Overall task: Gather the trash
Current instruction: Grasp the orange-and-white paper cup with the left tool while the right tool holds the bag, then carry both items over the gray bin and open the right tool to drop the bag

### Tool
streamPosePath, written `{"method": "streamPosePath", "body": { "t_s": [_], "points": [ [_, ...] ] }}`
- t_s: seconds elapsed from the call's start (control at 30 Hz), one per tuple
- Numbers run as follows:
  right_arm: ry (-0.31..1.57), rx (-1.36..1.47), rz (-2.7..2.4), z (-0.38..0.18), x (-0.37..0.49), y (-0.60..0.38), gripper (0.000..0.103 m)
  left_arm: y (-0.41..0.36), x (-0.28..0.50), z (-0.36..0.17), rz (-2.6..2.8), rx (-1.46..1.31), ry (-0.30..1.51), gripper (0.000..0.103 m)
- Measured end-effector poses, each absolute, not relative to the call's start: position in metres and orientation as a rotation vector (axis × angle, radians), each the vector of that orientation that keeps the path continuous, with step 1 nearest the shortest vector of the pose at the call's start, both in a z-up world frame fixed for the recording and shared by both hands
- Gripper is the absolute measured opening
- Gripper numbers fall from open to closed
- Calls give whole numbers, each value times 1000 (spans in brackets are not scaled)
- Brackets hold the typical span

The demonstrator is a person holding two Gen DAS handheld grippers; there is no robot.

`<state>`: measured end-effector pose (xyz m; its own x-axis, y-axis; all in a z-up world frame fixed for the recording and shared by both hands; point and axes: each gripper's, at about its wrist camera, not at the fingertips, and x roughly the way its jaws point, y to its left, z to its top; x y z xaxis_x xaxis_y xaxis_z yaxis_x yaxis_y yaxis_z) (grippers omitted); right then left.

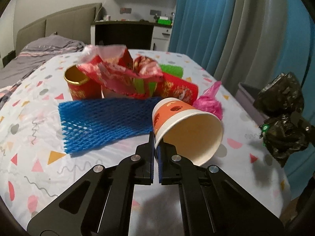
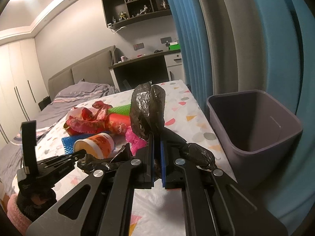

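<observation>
My left gripper [image 1: 156, 137] is shut on the rim of an orange paper cup [image 1: 183, 125], held tilted above the table with its mouth toward me; the cup also shows in the right wrist view [image 2: 96, 144]. My right gripper [image 2: 157, 135] is shut on a crumpled black plastic bag [image 2: 147, 110], held above the table; the bag also shows at the right of the left wrist view [image 1: 283, 114]. A grey trash bin [image 2: 254, 137] stands open just right of the table edge.
On the patterned tablecloth [image 1: 39, 137] lie a blue foam net [image 1: 104, 123], a red cup [image 1: 78, 84], red wrappers [image 1: 122, 72], a green foam net [image 1: 171, 69] and a pink bag [image 1: 210, 102]. A bed [image 2: 78, 96] and blue curtains [image 2: 187, 39] lie beyond.
</observation>
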<state>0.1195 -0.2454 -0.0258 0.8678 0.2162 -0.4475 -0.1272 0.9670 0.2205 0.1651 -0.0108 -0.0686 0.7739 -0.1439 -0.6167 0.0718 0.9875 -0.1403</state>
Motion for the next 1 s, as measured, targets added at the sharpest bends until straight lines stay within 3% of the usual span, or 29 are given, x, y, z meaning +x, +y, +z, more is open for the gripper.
{"method": "streamPosePath", "body": {
  "t_s": [0.4, 1.0],
  "points": [
    [422, 186, 126, -10, 113, -267, 6, -37, 154, -20, -172, -114, 566, 2],
    [302, 186, -120, 3, 115, -355, 6, -168, 192, 24, -409, -86, 433, 2]
  ]
}}
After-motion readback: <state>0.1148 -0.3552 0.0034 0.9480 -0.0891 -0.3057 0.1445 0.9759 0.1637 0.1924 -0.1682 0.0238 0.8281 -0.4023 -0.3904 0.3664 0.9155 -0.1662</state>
